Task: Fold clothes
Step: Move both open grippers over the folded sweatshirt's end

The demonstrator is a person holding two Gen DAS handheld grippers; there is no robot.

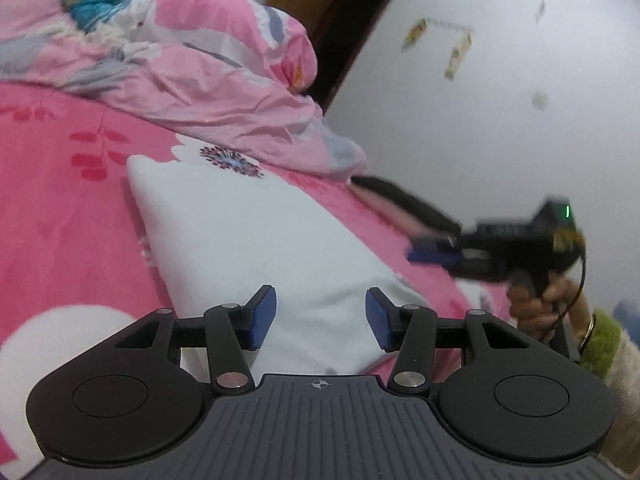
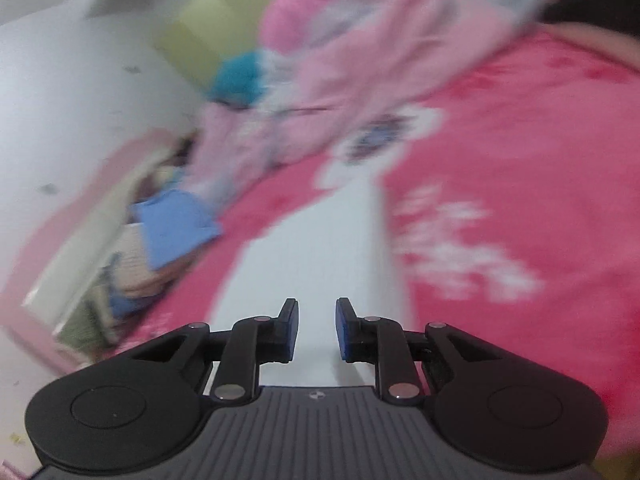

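2 grippers, left (image 1: 321, 317) and right (image 2: 317, 329), hover fingers apart and empty over white folded cloth (image 1: 256, 236); no readable writing.

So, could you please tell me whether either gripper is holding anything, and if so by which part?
Nothing is held. The left gripper and right gripper both stand open and empty above the folded white cloth garment.

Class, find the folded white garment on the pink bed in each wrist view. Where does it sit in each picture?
Left wrist: white garment centre, running up-left from between the open fingers.
Right wrist: lower centre, blurred, ahead of the fingers.
Shared landmark: purple flower print beyond its far end.
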